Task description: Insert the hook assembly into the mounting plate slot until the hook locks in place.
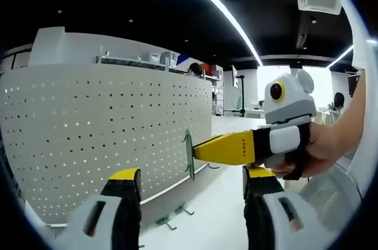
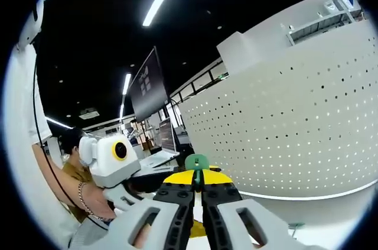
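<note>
Now my right gripper, clamped on the green hook, brings it close to the pegboard at 9 o'clock; next, seat it in a hole. My left gripper stands apart, idle, 2 spare hooks lying at 6

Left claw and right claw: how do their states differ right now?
The left claw stands open and empty, its jaws wide apart; the right claw is shut on the green hook. In the left gripper view the left claw hangs back from the white pegboard, while the right claw reaches in and holds the hook close to the board. Both have yellow-and-black jaws on white bodies.
</note>
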Available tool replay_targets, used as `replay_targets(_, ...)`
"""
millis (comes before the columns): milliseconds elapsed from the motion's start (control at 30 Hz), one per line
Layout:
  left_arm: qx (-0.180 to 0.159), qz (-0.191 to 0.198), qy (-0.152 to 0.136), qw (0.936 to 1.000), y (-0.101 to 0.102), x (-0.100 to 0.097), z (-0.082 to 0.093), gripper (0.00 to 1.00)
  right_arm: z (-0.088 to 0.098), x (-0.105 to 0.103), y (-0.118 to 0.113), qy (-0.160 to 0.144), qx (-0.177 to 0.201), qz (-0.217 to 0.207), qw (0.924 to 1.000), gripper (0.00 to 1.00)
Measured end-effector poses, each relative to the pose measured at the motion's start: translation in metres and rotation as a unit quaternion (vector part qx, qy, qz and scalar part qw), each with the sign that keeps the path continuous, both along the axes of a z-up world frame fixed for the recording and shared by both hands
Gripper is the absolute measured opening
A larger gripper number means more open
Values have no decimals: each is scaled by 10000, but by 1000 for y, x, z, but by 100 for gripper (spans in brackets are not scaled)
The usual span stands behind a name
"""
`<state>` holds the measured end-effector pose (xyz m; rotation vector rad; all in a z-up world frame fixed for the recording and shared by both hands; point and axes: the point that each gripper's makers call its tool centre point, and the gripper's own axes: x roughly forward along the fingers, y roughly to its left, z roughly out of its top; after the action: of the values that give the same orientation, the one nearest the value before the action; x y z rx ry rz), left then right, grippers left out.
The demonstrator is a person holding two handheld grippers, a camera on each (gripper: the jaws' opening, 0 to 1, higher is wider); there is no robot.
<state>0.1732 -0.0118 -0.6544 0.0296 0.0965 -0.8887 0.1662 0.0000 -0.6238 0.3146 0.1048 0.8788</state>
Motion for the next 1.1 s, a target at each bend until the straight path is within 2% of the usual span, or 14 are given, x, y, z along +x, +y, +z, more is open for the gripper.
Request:
replay_targets(67,31,-31,38,10000,-1,-1,-3,82,0,0,0,3,-7,-1,10000,0)
replay_targets(200,49,-17,61,10000,-4,0,-6,100,-1,0,0,21,-23,4,10000,0)
replay_targets(567,154,-13,137,9998,0,-1,-13,94,3,2,-3,-93,-168,-61,9998,0)
replay_targets(767,280,12,369,9989,7,-3,-30,92,8,11,-12,-232,-424,-275,9985,0)
replay_targets(1100,563,137,580,9966,21,-6,-55,88,14,17,-18,-425,-712,-380,9958,0)
